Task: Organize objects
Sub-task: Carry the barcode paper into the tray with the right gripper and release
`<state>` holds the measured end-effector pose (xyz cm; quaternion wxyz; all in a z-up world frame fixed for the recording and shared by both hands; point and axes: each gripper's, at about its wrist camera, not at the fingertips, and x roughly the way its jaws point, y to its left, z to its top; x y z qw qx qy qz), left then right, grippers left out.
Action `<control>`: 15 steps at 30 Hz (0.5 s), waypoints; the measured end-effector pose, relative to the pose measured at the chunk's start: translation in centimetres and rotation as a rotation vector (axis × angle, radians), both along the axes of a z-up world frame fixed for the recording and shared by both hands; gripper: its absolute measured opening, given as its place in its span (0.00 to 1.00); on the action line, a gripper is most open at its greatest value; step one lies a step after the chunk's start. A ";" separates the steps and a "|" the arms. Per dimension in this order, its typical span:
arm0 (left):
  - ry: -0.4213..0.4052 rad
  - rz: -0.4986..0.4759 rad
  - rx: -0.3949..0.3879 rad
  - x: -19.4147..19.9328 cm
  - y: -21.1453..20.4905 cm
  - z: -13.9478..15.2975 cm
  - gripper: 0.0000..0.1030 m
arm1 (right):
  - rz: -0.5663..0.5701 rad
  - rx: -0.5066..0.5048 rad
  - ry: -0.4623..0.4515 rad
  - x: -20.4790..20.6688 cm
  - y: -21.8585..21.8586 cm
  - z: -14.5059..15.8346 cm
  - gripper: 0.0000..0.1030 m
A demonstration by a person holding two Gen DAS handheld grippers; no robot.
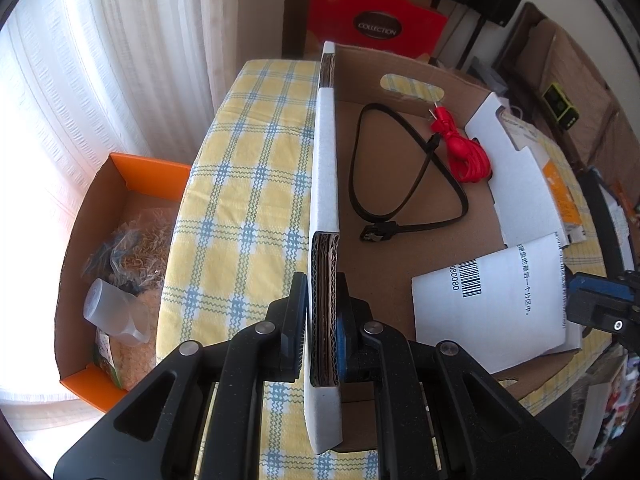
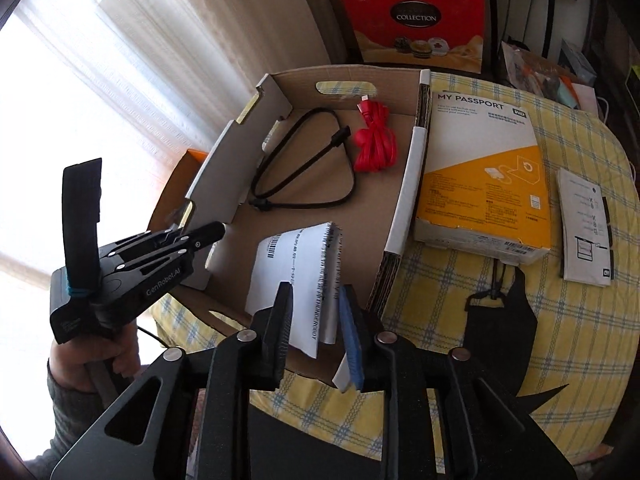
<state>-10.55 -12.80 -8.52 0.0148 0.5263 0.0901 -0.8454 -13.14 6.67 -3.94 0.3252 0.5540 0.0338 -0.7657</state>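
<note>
A shallow cardboard box sits on a table with a yellow checked cloth. My left gripper is shut on the box's left wall; the right wrist view shows the same gripper at that wall. Inside the box lie a black cable, a red cable and a white booklet. The booklet stands fanned between the fingers of my right gripper, whose pads sit slightly apart from it. The left wrist view shows the booklet with the right gripper at its right edge.
Right of the box lie a yellow-white hard-drive carton, a folded leaflet and a black pouch. An orange box holding bags and a plastic bottle stands below the table's left edge. A red gift bag stands behind.
</note>
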 end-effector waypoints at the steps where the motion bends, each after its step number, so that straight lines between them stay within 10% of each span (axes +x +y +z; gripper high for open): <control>1: 0.000 0.000 -0.001 0.0 0.0 0.0 0.11 | -0.003 -0.005 0.003 0.1 0.2 0.3 0.33; 15: -0.001 -0.001 -0.003 -0.1 0.0 0.0 0.11 | -0.126 0.003 0.112 -2.1 6.2 3.9 0.45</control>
